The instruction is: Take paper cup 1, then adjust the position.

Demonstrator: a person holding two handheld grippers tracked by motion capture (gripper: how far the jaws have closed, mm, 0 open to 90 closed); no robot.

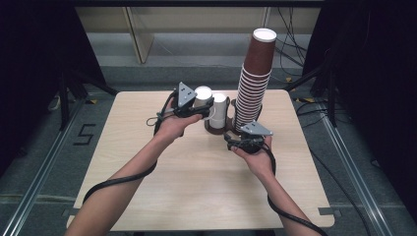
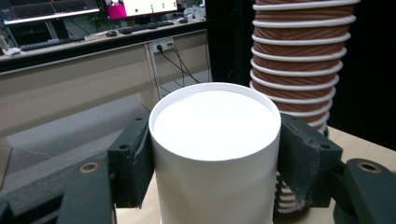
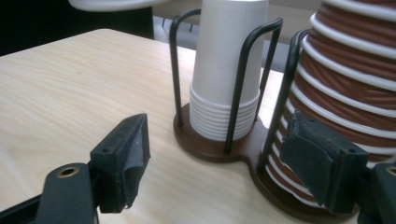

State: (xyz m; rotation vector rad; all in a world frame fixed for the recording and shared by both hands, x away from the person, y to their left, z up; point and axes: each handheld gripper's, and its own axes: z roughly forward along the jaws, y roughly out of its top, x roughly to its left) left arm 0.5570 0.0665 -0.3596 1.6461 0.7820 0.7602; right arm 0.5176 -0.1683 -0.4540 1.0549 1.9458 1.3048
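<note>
- a smooth white paper cup [image 2: 215, 154], upside down with its flat round base up, sits pinched between the two black ribbed pads of the left gripper [image 1: 194, 109], lifted above the far middle of the table [image 1: 147, 196].
- just to its right in the high view, a short stack of white cups [image 3: 226, 93] stands inverted in a dark round holder [image 3: 210, 144] fenced by thin black wire loops; the rolled rims bunch into ridges at the bottom.
- right of that, a tall leaning tower of brown cups [image 1: 253, 83] with white rolled rims rises from the holder's second ring.
- the right gripper [image 3: 215, 163] hangs low near the holder's base, its jaws spread with nothing between them, the right pad just beside the brown stack.
- the table is pale wood-grain laminate with rounded corners.
</note>
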